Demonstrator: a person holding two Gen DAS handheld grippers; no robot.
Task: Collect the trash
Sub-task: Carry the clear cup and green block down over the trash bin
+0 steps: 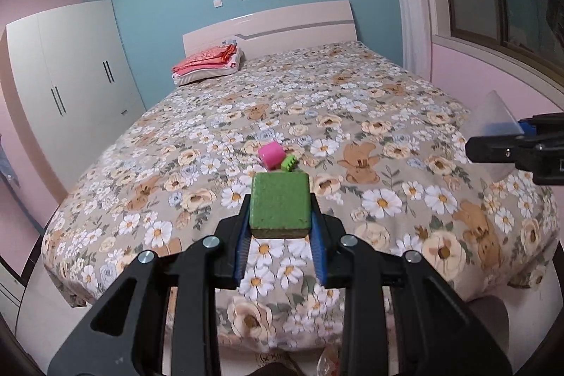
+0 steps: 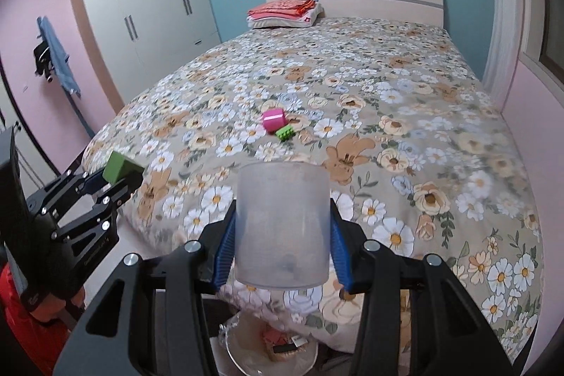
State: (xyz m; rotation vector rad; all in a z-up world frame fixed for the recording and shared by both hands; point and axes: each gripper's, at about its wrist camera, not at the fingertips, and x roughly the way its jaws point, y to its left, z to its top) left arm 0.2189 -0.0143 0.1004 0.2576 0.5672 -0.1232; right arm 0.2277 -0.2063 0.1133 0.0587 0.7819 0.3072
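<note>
My left gripper (image 1: 280, 210) is shut on a green block (image 1: 281, 204), held above the foot of the bed; the same gripper (image 2: 121, 177) and block (image 2: 120, 167) show at the left of the right wrist view. My right gripper (image 2: 282, 235) is shut on a frosted plastic cup (image 2: 282, 228); the cup (image 1: 497, 118) and gripper (image 1: 518, 143) enter the left wrist view from the right edge. Farther up the flowered bedspread (image 2: 405, 129) lie a pink cube (image 2: 273, 119) and a small green toothed brick (image 2: 284, 131), touching; they are also the pink cube (image 1: 269, 155) and brick (image 1: 289, 162) just beyond the held block.
A clear-lined trash bin (image 2: 271, 347) with scraps inside sits on the floor below the bed's foot. Folded red bedding on a pillow (image 2: 283, 11) lies by the headboard. A white wardrobe (image 2: 148, 9) stands left, a window wall (image 1: 493, 6) right. A person's red sleeve (image 2: 21, 316) is at lower left.
</note>
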